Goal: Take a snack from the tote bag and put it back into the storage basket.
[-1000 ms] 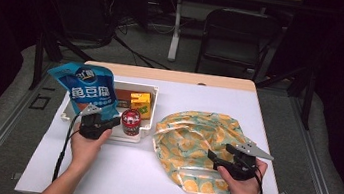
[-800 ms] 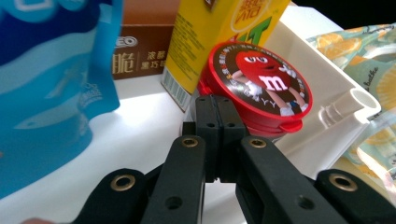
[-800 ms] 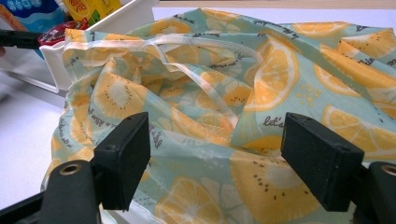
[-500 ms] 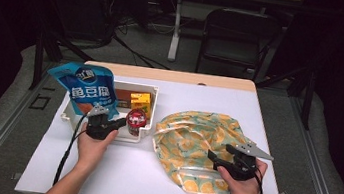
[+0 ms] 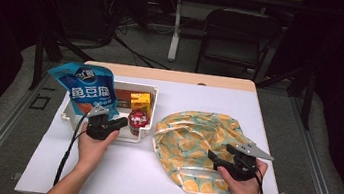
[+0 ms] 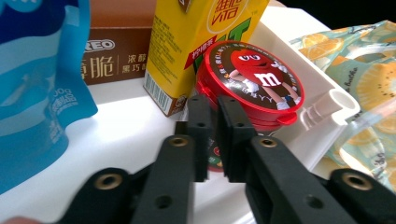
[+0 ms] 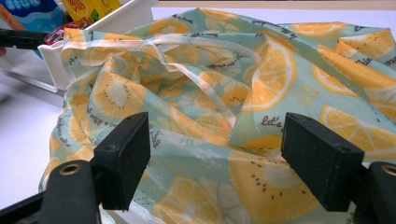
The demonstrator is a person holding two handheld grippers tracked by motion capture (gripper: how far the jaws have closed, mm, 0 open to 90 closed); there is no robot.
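Observation:
My left gripper [image 5: 118, 124] [image 6: 215, 100] sits at the front wall of the white tray [image 5: 152, 94] [image 6: 327, 107], pointing at a red M&M's tub [image 5: 137, 120] [image 6: 254, 81]. Its jaws have just been opening and stand a narrow slit apart with nothing between them. Behind the tub stand a yellow drink carton [image 5: 141, 102] [image 6: 196, 42] and a brown Oreo box [image 6: 119, 56]. A blue snack bag [image 5: 90, 91] [image 6: 37, 84] leans at the tray's left. My right gripper [image 5: 218, 153] [image 7: 215, 135] is open wide just above a lemon-print bag [image 5: 199, 141] [image 7: 210, 93].
The lemon-print bag lies crumpled to the right of the tray, its clear rim facing the tray. White tabletop [image 5: 139, 173] runs along the front between the two hands. A black chair [image 5: 238, 35] stands beyond the table's far edge.

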